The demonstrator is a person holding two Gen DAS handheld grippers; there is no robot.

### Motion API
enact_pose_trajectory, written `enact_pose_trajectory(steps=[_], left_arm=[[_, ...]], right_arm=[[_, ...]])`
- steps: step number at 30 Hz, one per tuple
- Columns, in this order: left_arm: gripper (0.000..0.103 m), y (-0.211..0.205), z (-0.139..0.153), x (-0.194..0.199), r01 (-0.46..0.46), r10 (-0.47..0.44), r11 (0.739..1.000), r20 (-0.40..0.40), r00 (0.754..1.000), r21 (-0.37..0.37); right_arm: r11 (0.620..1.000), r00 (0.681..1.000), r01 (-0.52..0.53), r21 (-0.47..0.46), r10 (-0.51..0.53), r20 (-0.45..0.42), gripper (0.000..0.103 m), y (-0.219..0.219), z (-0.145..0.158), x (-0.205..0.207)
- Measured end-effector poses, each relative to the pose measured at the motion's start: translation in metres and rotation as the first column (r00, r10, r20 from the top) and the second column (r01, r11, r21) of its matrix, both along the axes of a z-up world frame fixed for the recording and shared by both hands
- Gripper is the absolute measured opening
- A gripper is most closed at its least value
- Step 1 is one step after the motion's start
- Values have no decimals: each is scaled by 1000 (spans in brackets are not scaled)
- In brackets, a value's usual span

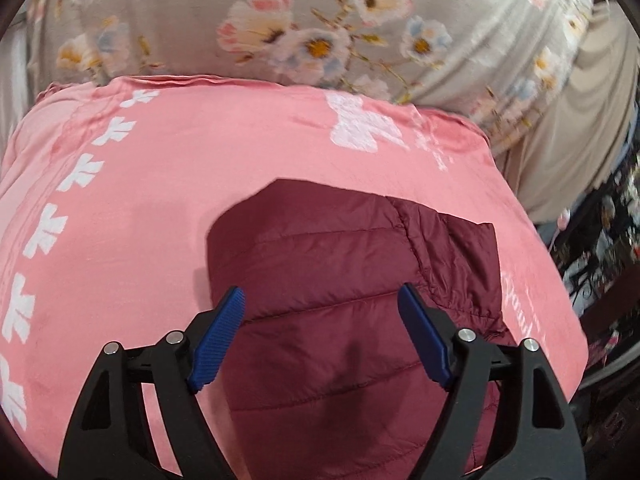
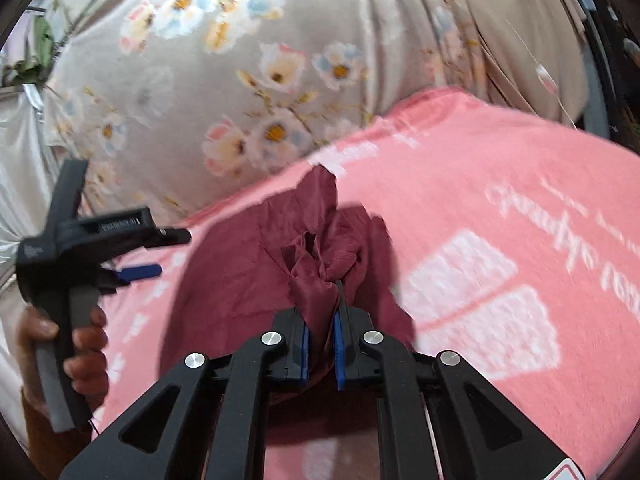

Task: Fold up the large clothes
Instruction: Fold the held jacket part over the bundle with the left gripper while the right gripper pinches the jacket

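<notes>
Maroon quilted fabric bunches between the clenched pads of the right gripper (image 2: 321, 334), a crumpled fold of the jacket (image 2: 240, 248) lifted off the pink blanket (image 2: 460, 208). The left gripper (image 1: 322, 338) hovers released above the jacket's flat, stitched panels, which lie toward the blanket's near edge. Floral bedding (image 1: 280, 20) lies beyond.

Home bedroom, bed with floral sheet (image 1: 280, 8), pink blanket (image 1: 160, 184) spread on top, cluttered shelves (image 1: 608, 232) beside
</notes>
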State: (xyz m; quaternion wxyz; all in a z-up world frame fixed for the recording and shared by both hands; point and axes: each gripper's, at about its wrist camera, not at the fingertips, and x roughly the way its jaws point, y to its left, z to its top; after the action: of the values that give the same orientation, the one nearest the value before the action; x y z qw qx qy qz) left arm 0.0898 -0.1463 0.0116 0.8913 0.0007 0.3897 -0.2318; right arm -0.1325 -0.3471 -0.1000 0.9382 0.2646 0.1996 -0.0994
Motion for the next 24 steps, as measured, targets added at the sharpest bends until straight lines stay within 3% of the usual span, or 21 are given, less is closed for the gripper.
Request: enact_pose_trajectory(steps=[4,14,22,24], left_arm=[[67,-32,-31,-1,51,-48,996,-43,998,70],[69,-62,-68,-4,74,-70,981,-31,997,179],[73,-70,-86,0,60,-62,974,5,998,217],[73,-69,-87,0,55,-59,974,9,998,218]], right_arm=[[1000,998,-2,25,4,-70,9,-7,-24,2],[1000,990,-15,18,17,-137,9,-8,-60,10],[999,987,-36,0,36,-154,12,-13,-53,9],[1000,990,-19,14,21,-142,23,-18,-42,-1]])
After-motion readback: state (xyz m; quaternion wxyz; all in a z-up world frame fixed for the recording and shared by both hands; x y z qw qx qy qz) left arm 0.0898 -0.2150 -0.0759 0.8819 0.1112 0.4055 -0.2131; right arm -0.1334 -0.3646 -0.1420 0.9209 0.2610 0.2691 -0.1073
